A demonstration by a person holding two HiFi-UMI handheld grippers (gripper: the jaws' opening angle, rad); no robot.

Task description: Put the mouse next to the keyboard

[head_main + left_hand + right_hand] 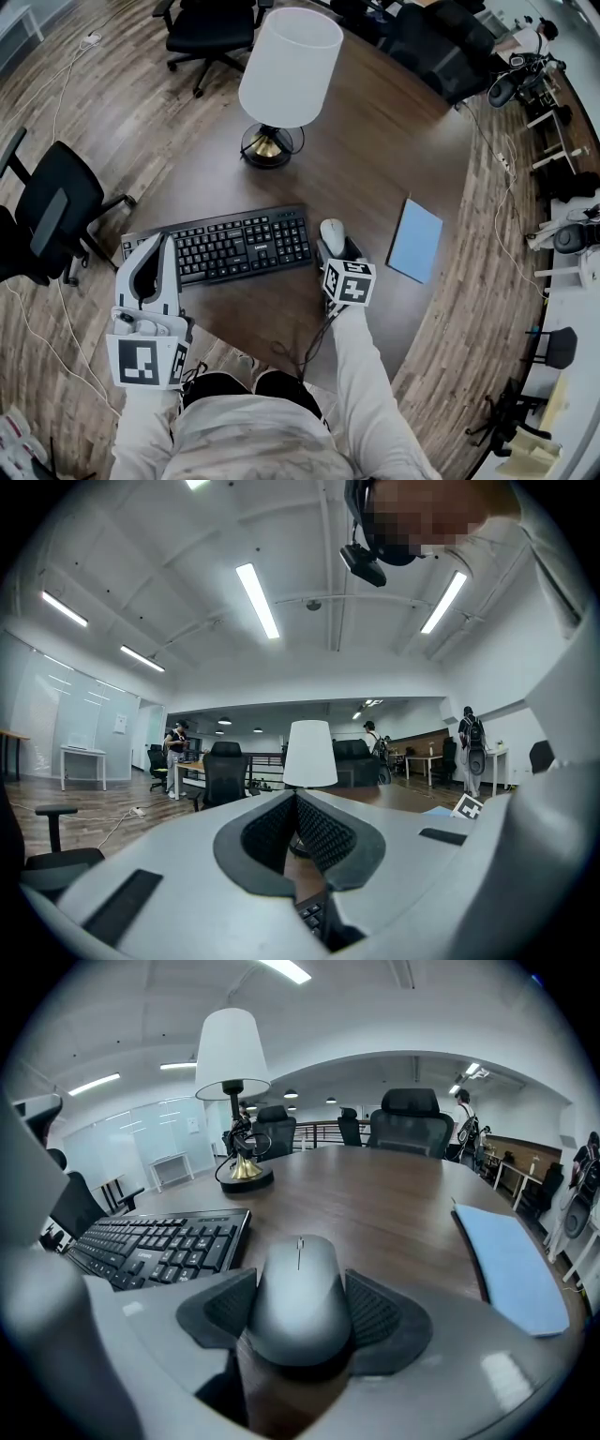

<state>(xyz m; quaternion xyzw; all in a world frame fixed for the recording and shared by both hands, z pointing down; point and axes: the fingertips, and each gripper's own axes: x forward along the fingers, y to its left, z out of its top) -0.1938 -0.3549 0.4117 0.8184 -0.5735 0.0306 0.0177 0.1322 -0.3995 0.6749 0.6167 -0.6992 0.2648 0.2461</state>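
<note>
Mouse (298, 1299) lies on the table (384, 141) just right of the keyboard (225, 246), clasped by the right gripper (298, 1321); the left gripper (296, 810), closed and empty, hangs over the keyboard's left end.

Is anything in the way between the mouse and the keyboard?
No, nothing visible. The right gripper holds the mouse just off the right end of the keyboard, with only bare table between them.
</note>
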